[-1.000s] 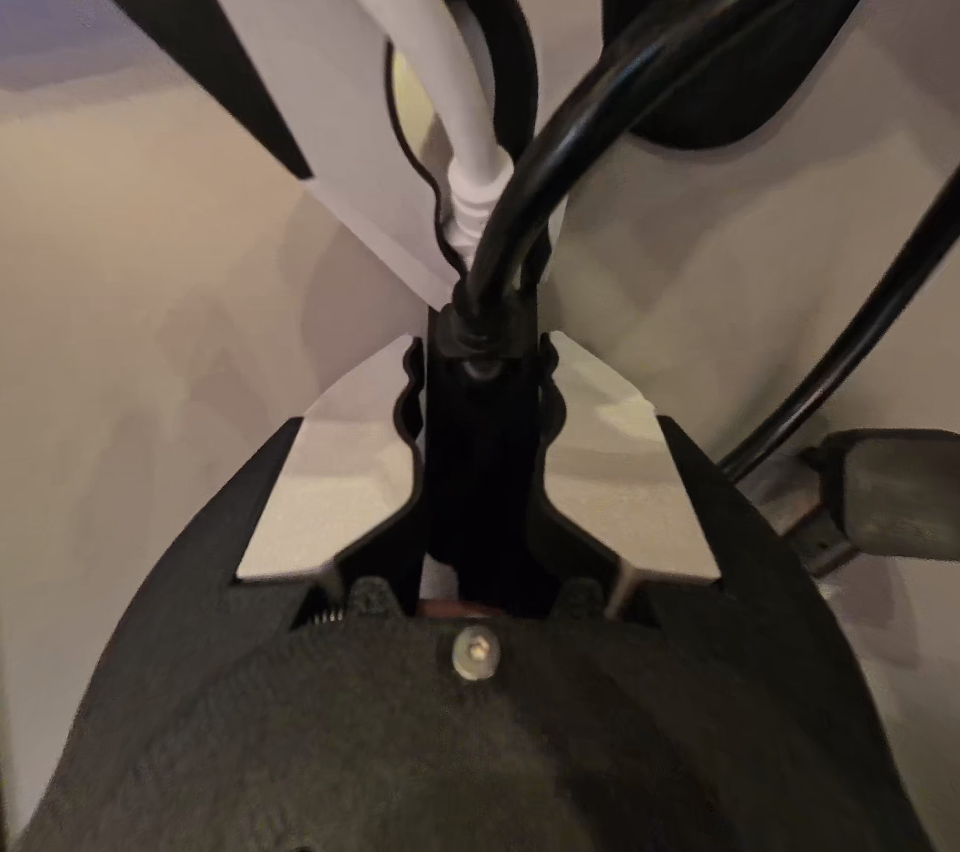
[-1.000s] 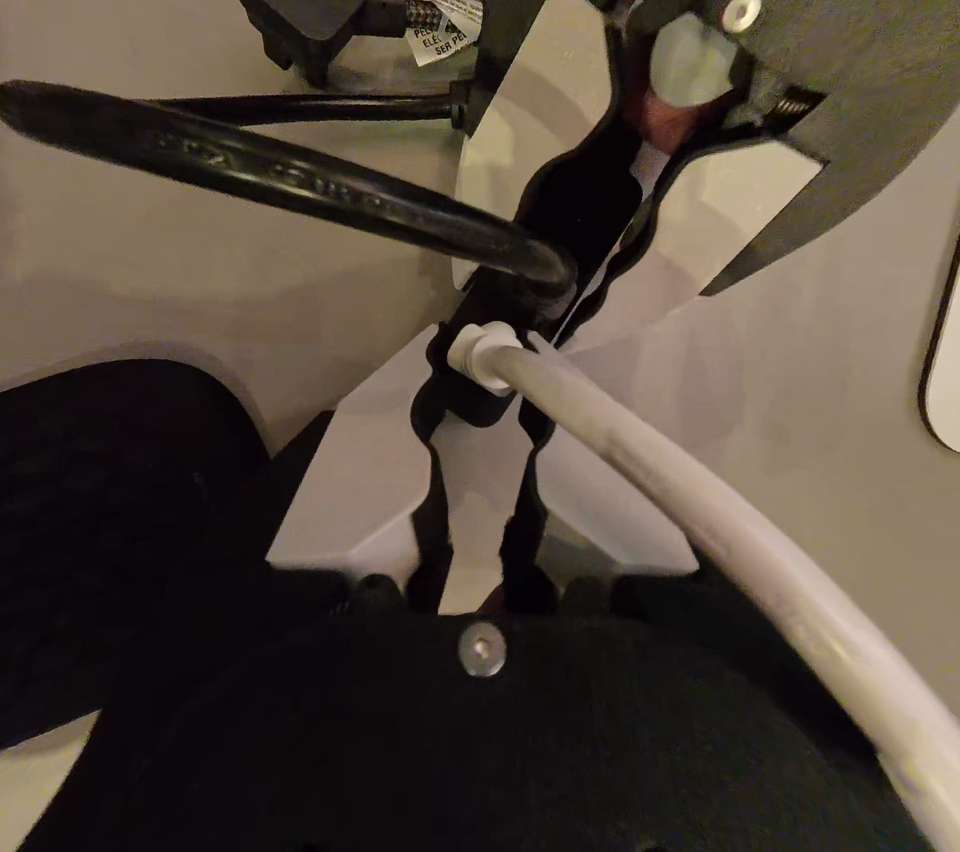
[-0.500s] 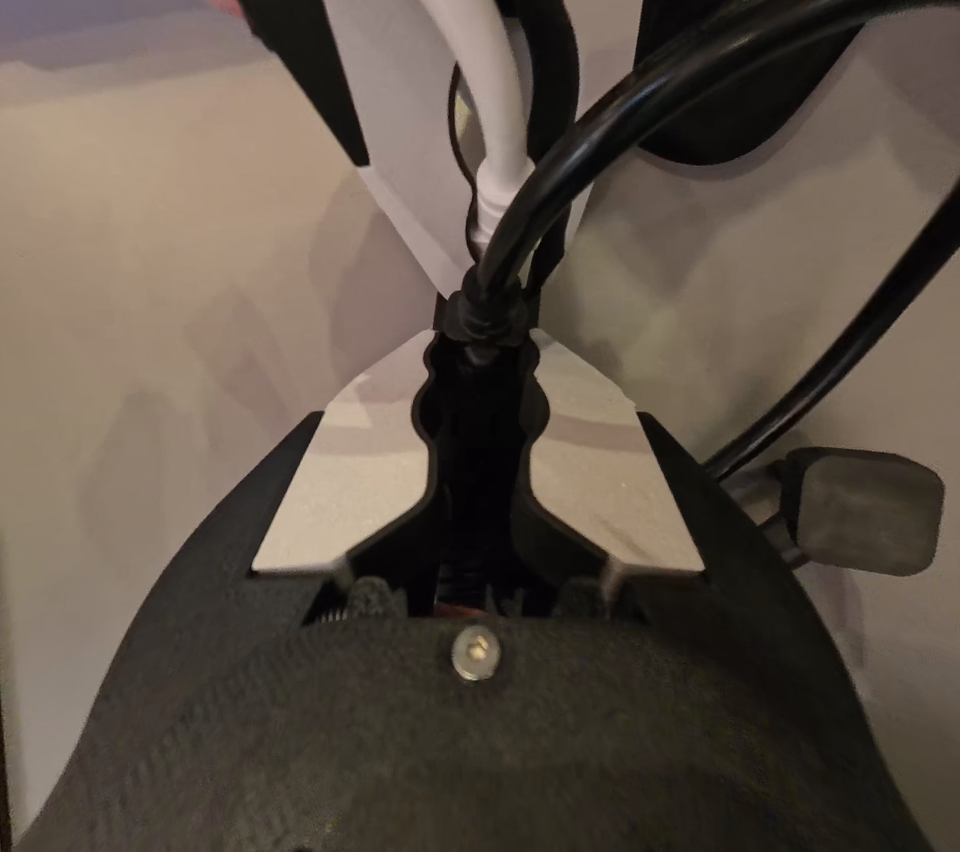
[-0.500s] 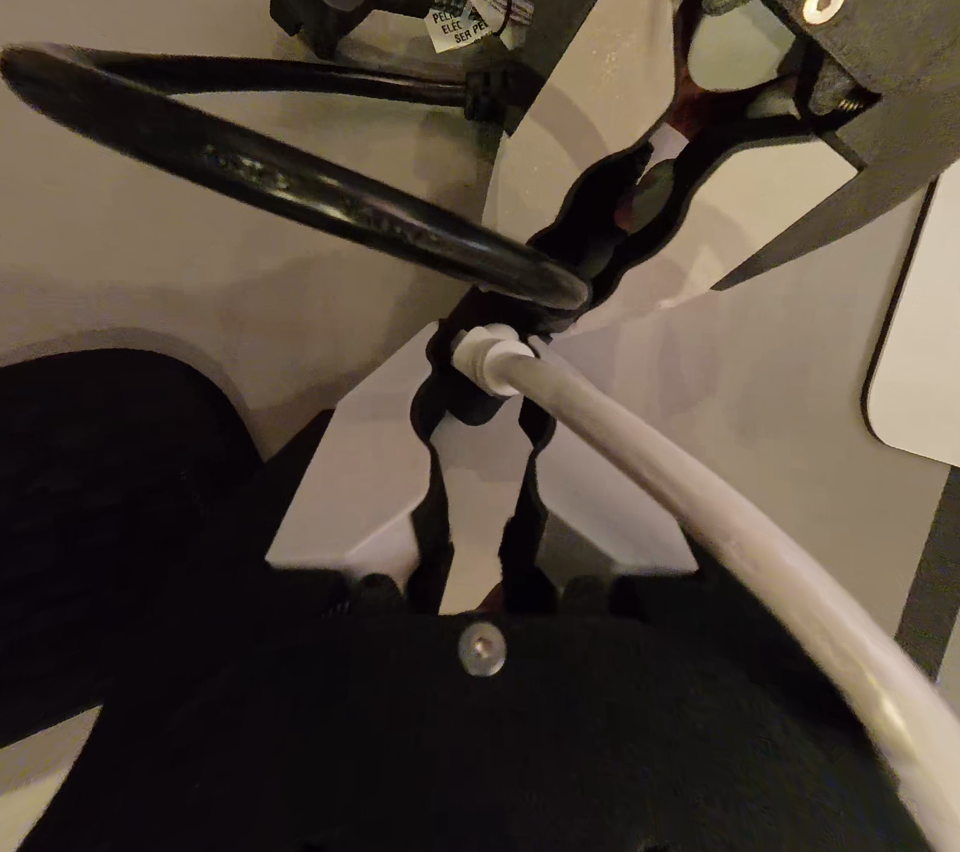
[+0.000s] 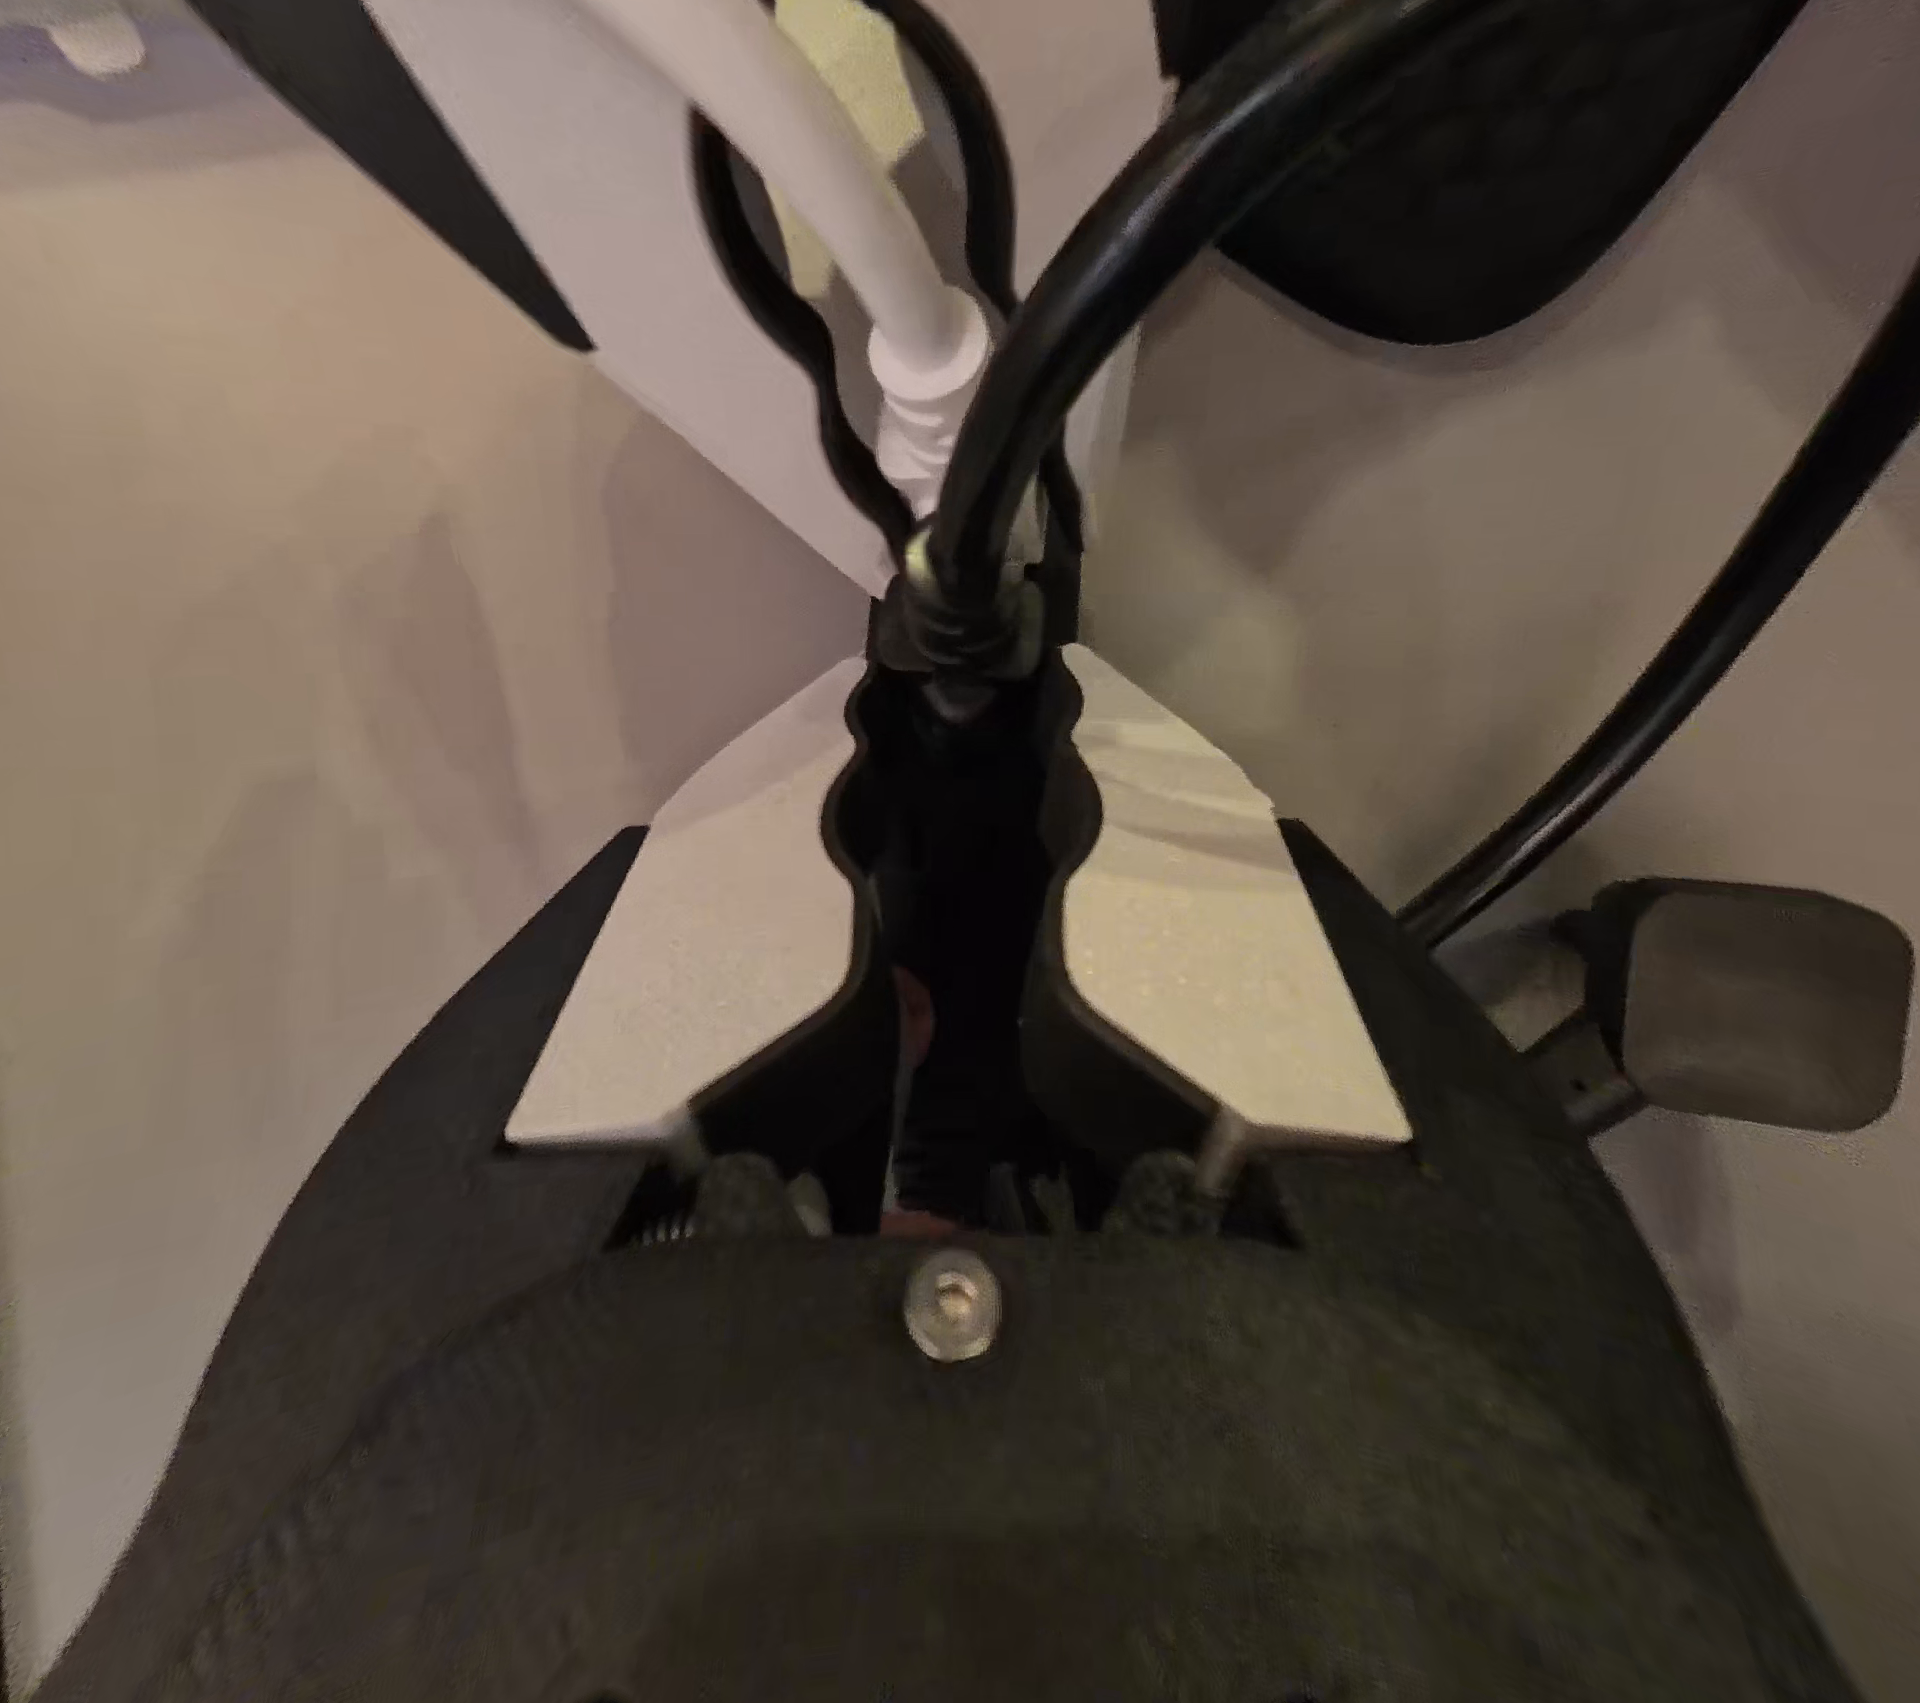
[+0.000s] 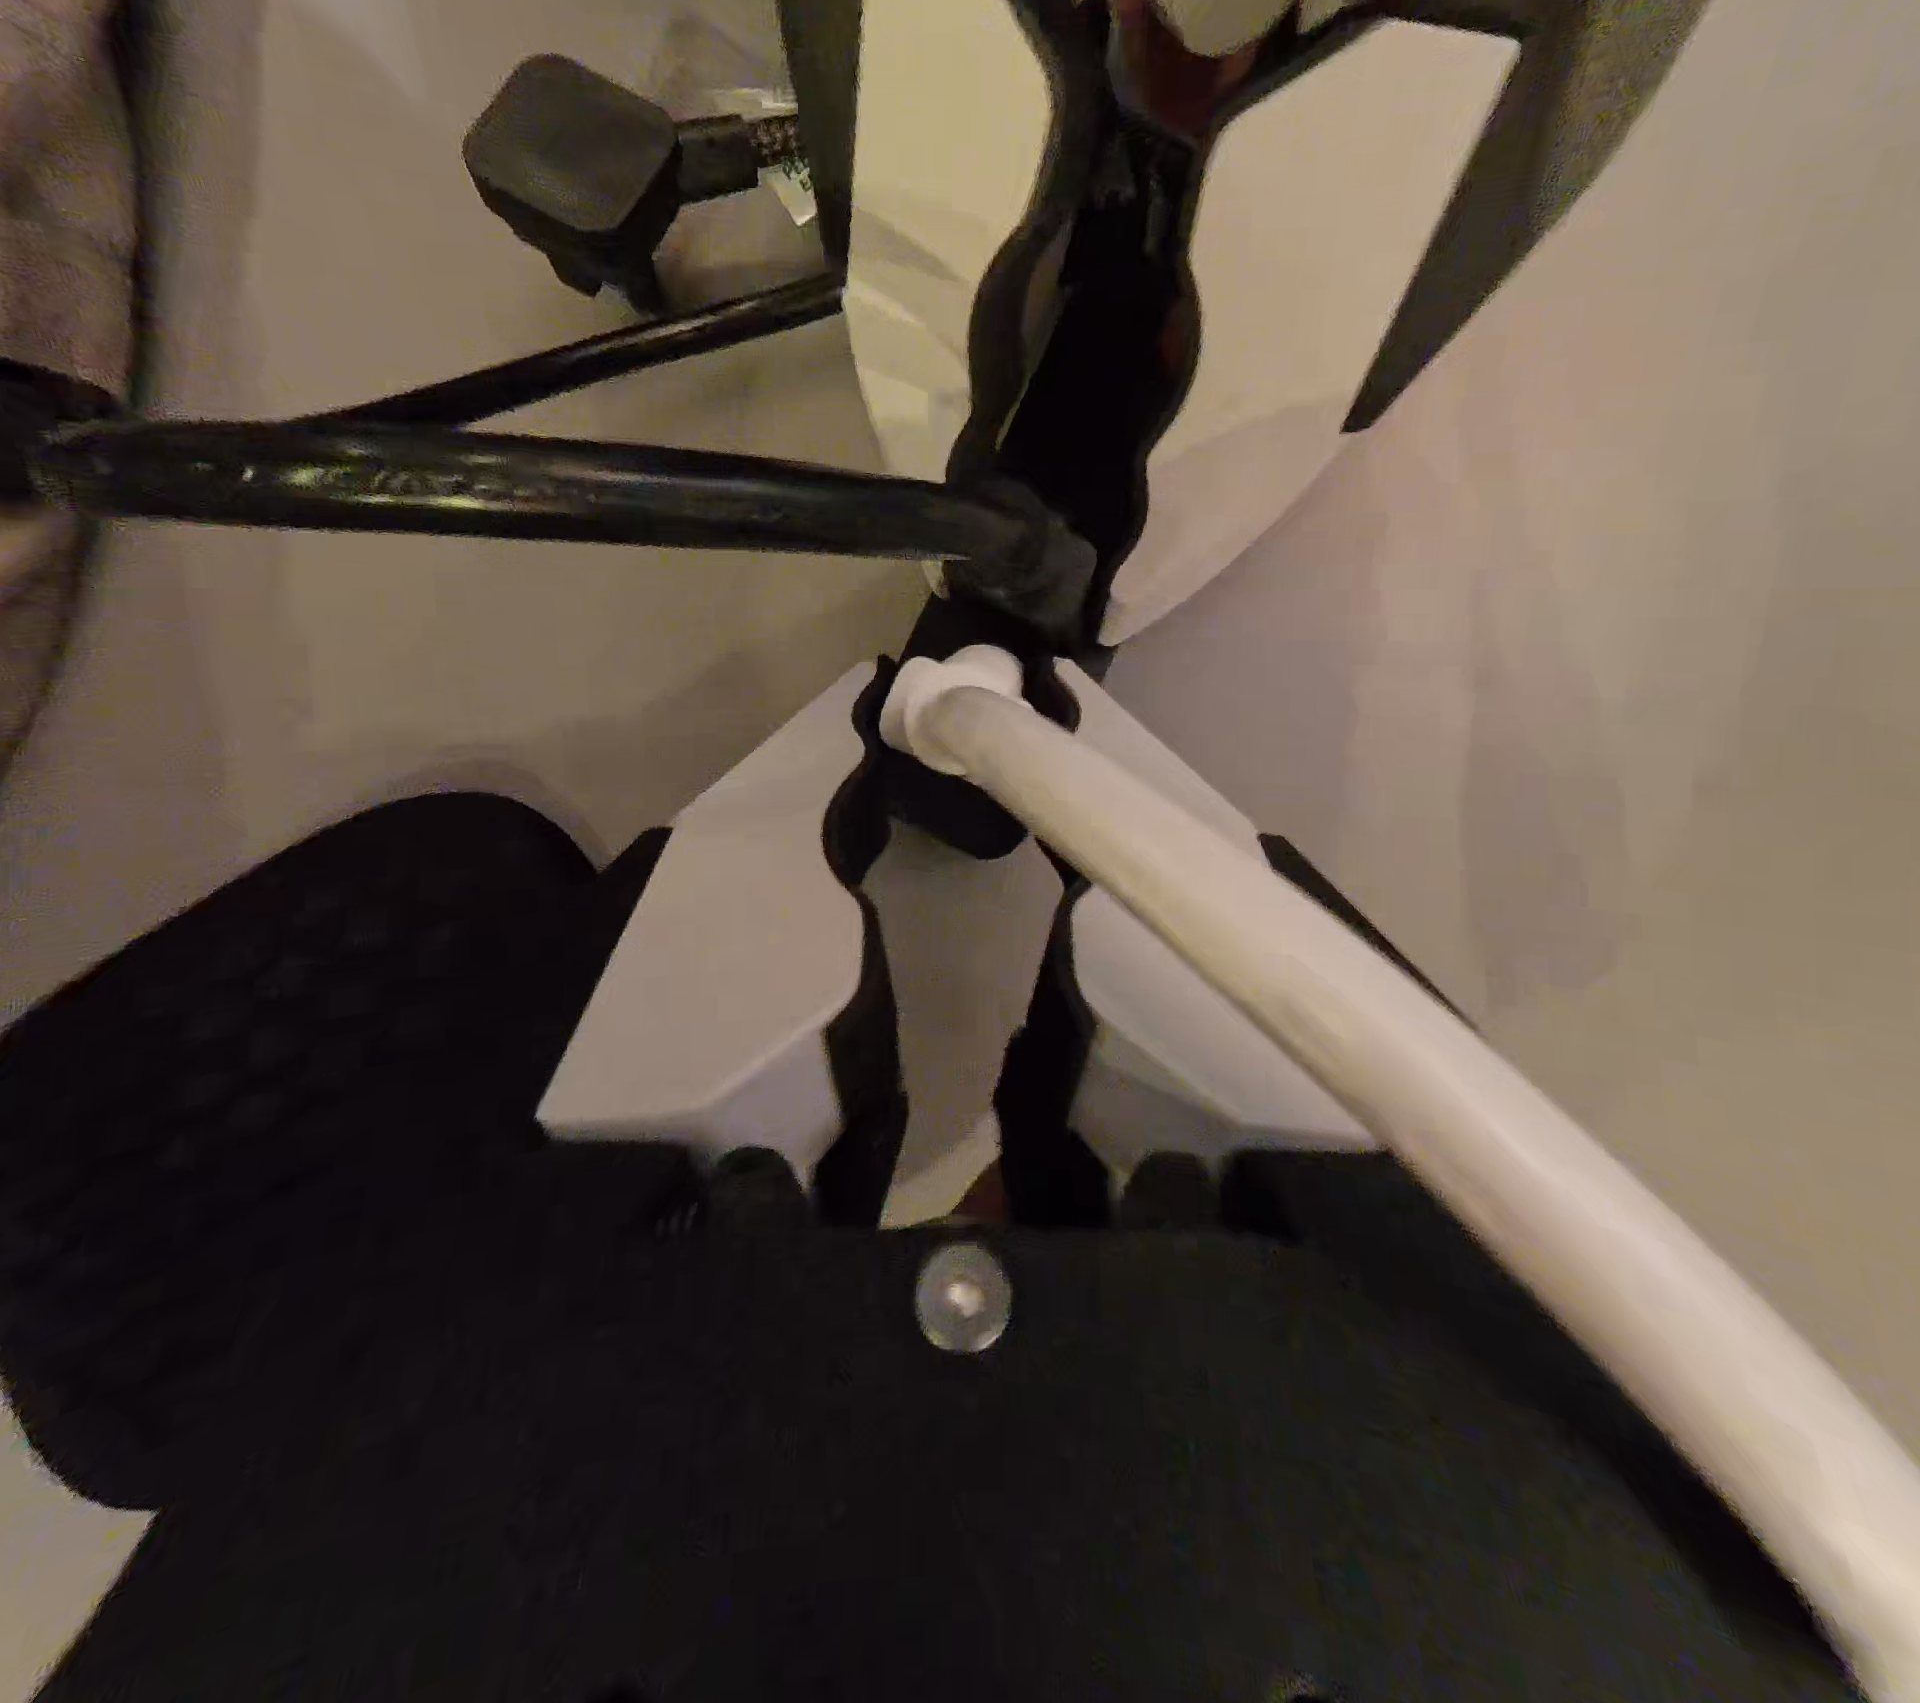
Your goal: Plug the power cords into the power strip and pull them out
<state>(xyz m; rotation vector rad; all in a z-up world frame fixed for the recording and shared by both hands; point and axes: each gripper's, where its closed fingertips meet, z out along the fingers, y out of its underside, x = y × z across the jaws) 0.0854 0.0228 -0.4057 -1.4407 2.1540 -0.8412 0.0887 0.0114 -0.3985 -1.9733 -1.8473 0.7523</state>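
Black plug (image 5: 961, 625) pinched at the tips of the left claw (image 5: 961, 687), which is closed tight on it. Trails a thick black cord (image 5: 1195, 199) that arches up and away to the right, then loops back down toward the surface (image 5: 260, 614). Meets, tip to tip, the right claw (image 6: 966, 718), likewise clamped shut, on the ribbed end of a white cord (image 6: 1299, 957). Black plug and white end pressed together or nearly so; cannot tell whether mated, going in or coming out, since the claws' fingers hide the joint. No strip body in view, so cannot tell what the white end belongs to.

Judged from this: mid-cycle on one cord, neither claw released. At least one more left to handle, going by the spare plug (image 5: 1766, 1019) lying loose on the surface just right of the left claw.

Little room at the joint itself, with both claws nose to nose and two cords crossing over them. Open surface to the left. Black loop and spare plug crowding the right; likely to snag on a pull that way.
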